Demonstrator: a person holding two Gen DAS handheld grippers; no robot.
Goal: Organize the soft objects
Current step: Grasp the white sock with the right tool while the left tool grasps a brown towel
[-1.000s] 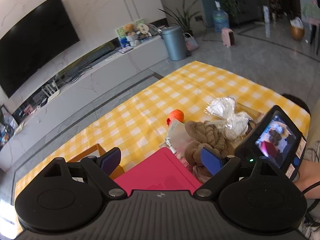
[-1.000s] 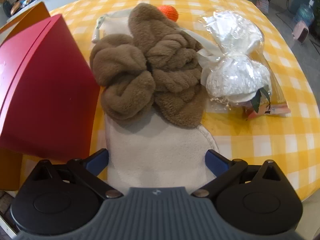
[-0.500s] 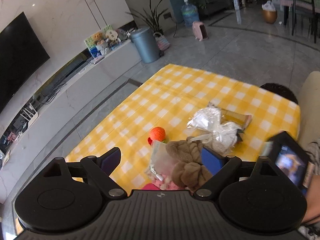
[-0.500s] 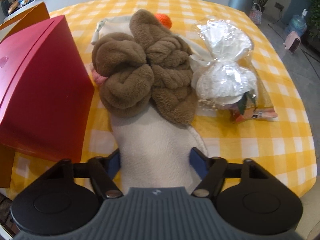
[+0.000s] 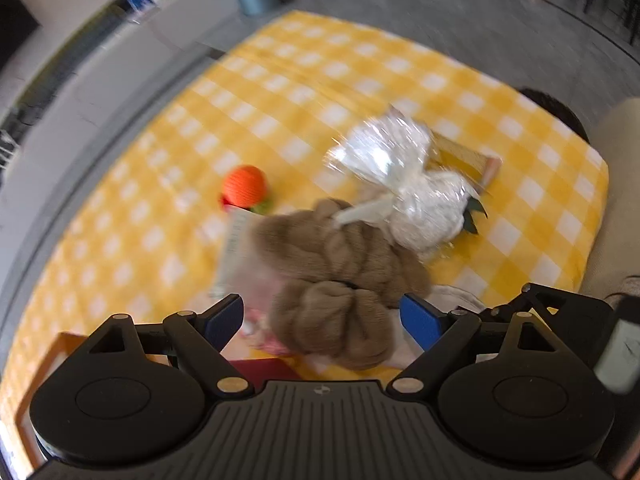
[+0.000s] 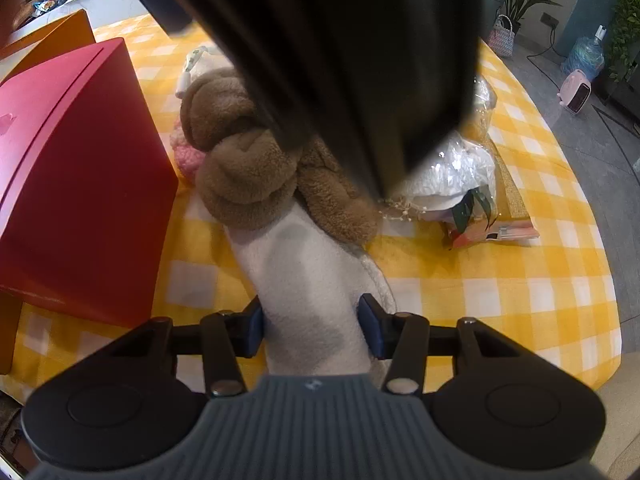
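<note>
Right now the right gripper (image 6: 311, 330) is clamped on a white fleece cloth (image 6: 308, 276), its blue pads (image 6: 253, 330) pressing the soft, nappy fabric into a thick bunched column. That cloth runs forward under a brown plush knot (image 6: 256, 164), a fuzzy, rope-like bundle of fat twisted loops lying on the yellow-and-white checked tablecloth (image 6: 500, 288). Just left of it stands a smooth red box (image 6: 76, 184) with flat, hard faces. To the right, touching the plush, lies a crinkly clear cellophane bundle (image 6: 456, 172) with white filling.

Above, the left gripper (image 5: 322, 316) hangs with its fingers spread wide apart and nothing between them, over the brown plush. Beyond sits a round orange knitted ball (image 5: 244, 185), near the plush.
</note>
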